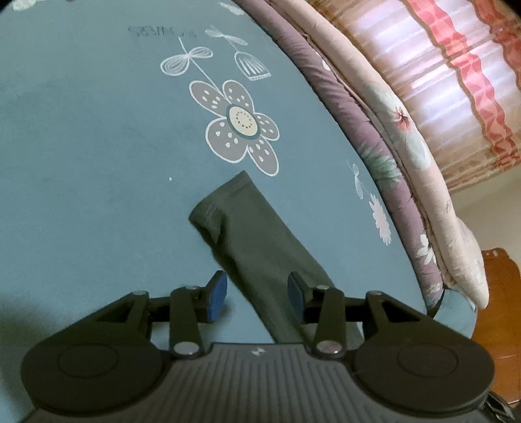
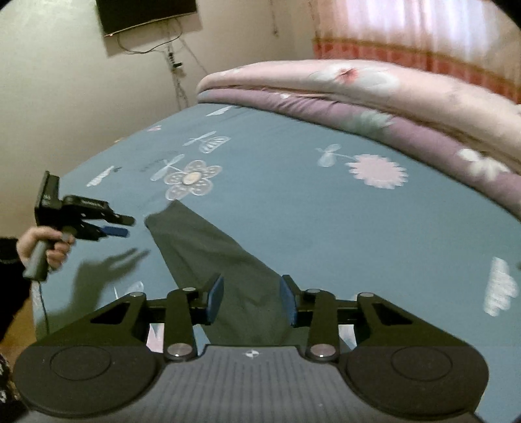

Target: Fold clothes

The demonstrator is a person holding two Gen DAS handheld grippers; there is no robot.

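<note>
A dark grey-green garment lies flat on the blue flowered bed sheet as a long narrow strip. In the left wrist view my left gripper is open and hovers over the strip's near part, empty. In the right wrist view the garment runs from under my right gripper, which is open and empty above it, away to the upper left. The left gripper also shows there, held in a hand just left of the garment's far end, open.
A folded pink and purple floral quilt lies along the bed's far side. Pink curtains hang behind it. A wall-mounted TV with cables is on the far wall. A wooden piece of furniture stands beside the bed's edge.
</note>
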